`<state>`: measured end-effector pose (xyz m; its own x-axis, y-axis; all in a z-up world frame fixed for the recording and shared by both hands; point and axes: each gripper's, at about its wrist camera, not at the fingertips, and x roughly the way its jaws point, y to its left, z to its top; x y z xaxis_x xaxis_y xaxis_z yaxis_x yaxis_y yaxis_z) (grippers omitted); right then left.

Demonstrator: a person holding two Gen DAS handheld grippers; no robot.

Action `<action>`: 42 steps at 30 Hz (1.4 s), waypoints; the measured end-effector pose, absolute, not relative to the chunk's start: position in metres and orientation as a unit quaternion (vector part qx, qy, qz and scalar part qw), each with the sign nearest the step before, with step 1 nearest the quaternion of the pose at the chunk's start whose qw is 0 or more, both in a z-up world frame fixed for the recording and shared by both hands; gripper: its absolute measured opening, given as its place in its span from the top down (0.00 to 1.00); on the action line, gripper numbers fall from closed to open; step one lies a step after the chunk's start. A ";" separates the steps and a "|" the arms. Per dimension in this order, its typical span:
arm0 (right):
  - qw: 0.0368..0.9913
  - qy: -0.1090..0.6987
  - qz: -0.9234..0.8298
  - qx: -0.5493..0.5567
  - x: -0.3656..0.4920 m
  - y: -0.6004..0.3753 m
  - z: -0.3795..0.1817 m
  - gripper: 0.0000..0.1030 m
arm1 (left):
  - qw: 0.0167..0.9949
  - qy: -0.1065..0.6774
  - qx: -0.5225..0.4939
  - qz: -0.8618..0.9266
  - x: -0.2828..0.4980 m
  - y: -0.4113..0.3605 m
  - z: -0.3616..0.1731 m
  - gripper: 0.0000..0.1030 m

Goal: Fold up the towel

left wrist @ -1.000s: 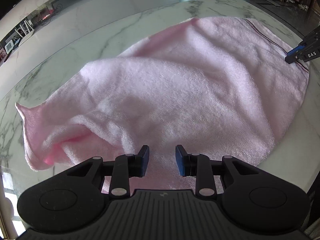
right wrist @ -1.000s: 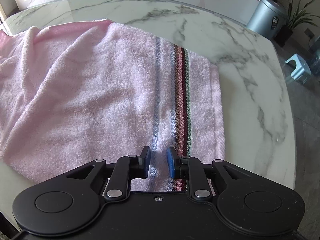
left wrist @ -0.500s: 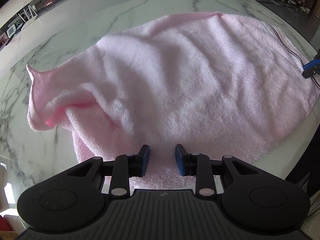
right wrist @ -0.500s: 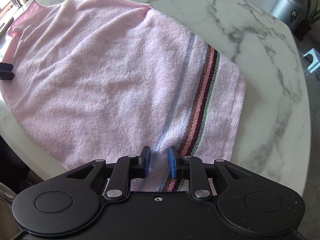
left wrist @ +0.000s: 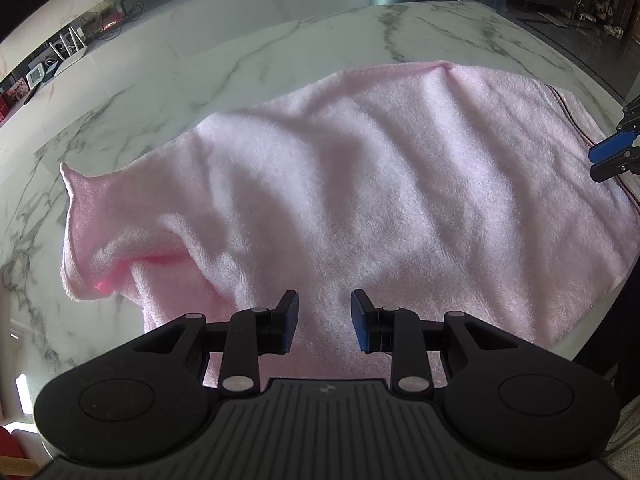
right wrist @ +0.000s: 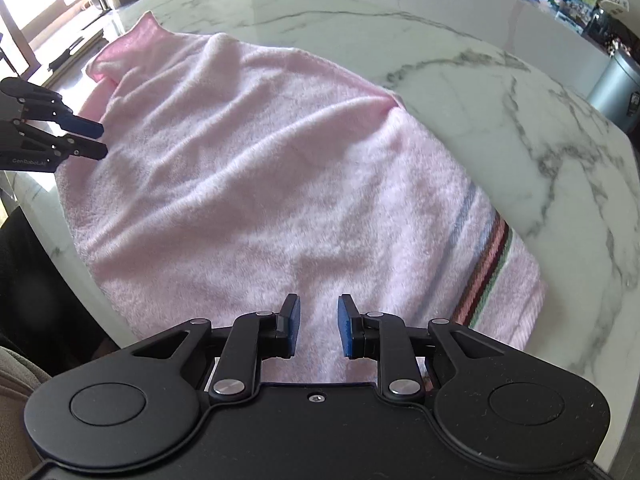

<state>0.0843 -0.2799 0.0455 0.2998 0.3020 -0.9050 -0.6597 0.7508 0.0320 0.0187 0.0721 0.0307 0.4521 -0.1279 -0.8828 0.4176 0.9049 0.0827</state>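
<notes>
Pink towel [left wrist: 360, 208] spread rumpled over the marble table [left wrist: 240, 60], near edge hanging off the table rim. Left gripper [left wrist: 324, 326] spread apart, empty, poised at the towel's near edge, bunched corner to its left. Right gripper [right wrist: 318, 326] also spread, empty, over the near edge, striped band [right wrist: 486, 272] just right of it.

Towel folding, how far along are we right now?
Early. The pink towel lies spread on the marble table, wrinkled, one far corner bunched. The left gripper and right gripper are open at its near edge, gripping nothing. Every fold remains.
</notes>
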 end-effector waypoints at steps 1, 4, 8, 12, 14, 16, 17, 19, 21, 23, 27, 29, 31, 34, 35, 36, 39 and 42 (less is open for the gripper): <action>0.786 0.502 0.313 -0.181 0.082 -0.273 0.045 0.80 | 0.839 0.498 0.147 -0.163 0.017 0.070 0.029 0.73; 0.776 0.497 0.333 -0.201 0.074 -0.254 0.034 0.80 | 0.836 0.508 0.131 -0.162 0.012 0.066 0.023 0.73; 0.764 0.497 0.347 -0.220 0.059 -0.242 0.016 0.77 | 0.841 0.506 0.108 -0.159 0.001 0.068 0.018 0.73; 0.759 0.494 0.356 -0.230 0.047 -0.239 0.016 0.77 | 0.841 0.505 0.098 -0.165 0.000 0.064 0.018 0.73; 0.758 0.493 0.358 -0.233 0.044 -0.239 0.016 0.77 | 0.840 0.505 0.098 -0.172 0.000 0.060 0.018 0.73; 0.759 0.493 0.359 -0.230 0.044 -0.240 0.017 0.77 | 0.840 0.505 0.097 -0.172 0.000 0.059 0.018 0.73; 0.759 0.493 0.359 -0.227 0.044 -0.241 0.017 0.77 | 0.841 0.506 0.092 -0.168 0.000 0.059 0.018 0.73; 0.759 0.494 0.361 -0.223 0.045 -0.243 0.017 0.77 | 0.842 0.510 0.074 -0.158 0.000 0.062 0.021 0.73; 0.759 0.493 0.361 -0.224 0.045 -0.244 0.017 0.77 | 0.844 0.512 0.054 -0.151 0.000 0.064 0.026 0.70; 0.758 0.494 0.360 -0.225 0.045 -0.242 0.016 0.77 | 0.843 0.515 0.036 -0.148 0.000 0.063 0.032 0.61; 0.754 0.499 0.359 -0.233 0.047 -0.237 0.015 0.77 | 0.840 0.525 0.024 -0.134 0.002 0.048 0.041 0.55; 0.753 0.500 0.358 -0.235 0.047 -0.236 0.015 0.77 | 0.835 0.535 0.009 -0.129 0.004 0.041 0.040 0.51; 0.752 0.500 0.358 -0.236 0.047 -0.235 0.015 0.77 | 0.828 0.547 -0.016 -0.124 0.006 0.035 0.037 0.49; 0.751 0.500 0.360 -0.237 0.048 -0.236 0.015 0.77 | 0.813 0.572 -0.035 -0.105 0.011 0.029 0.027 0.49; 0.750 0.500 0.362 -0.239 0.050 -0.238 0.015 0.77 | 0.810 0.576 -0.035 -0.104 0.011 0.027 0.025 0.50; 0.749 0.500 0.362 -0.238 0.051 -0.238 0.015 0.77 | 0.809 0.577 -0.034 -0.105 0.011 0.025 0.024 0.51; 0.750 0.501 0.362 -0.236 0.050 -0.236 0.017 0.77 | 0.807 0.581 -0.027 -0.102 0.012 0.020 0.020 0.58; 0.750 0.501 0.362 -0.236 0.049 -0.235 0.017 0.77 | 0.809 0.580 -0.018 -0.096 0.012 0.017 0.018 0.63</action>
<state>0.0493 -0.2354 0.0175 0.2359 0.3058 -0.9224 -0.7796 0.6262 0.0082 0.0123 0.0173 0.0178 0.3092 -0.1765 -0.9345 0.1354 0.9808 -0.1405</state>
